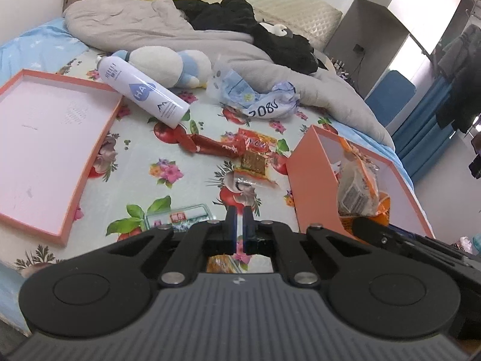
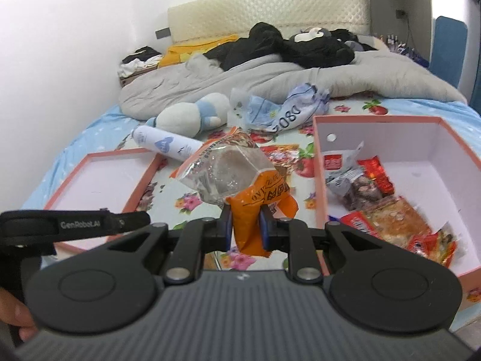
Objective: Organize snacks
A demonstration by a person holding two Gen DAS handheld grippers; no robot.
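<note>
My right gripper [image 2: 246, 219] is shut on the orange end of a clear-and-orange snack bag [image 2: 231, 168], held in the air left of the open orange box [image 2: 318, 162]. Several snack packets [image 2: 390, 213] lie inside that box. In the left wrist view the same bag [image 1: 357, 186] hangs over the box [image 1: 312, 174]. My left gripper [image 1: 239, 215] is shut with nothing between its fingers, above the floral sheet. Ahead of it on the sheet lie red packets [image 1: 210, 146], an orange-gold packet [image 1: 255, 156] and a clear green-edged packet [image 1: 180, 215].
The box lid [image 1: 45, 150] lies upturned at the left. A white spray can [image 1: 141, 90], a plush toy [image 1: 180, 66] and crumpled plastic bags [image 1: 255, 96] lie behind the snacks. A grey duvet [image 1: 135, 27] with black clothes covers the far bed.
</note>
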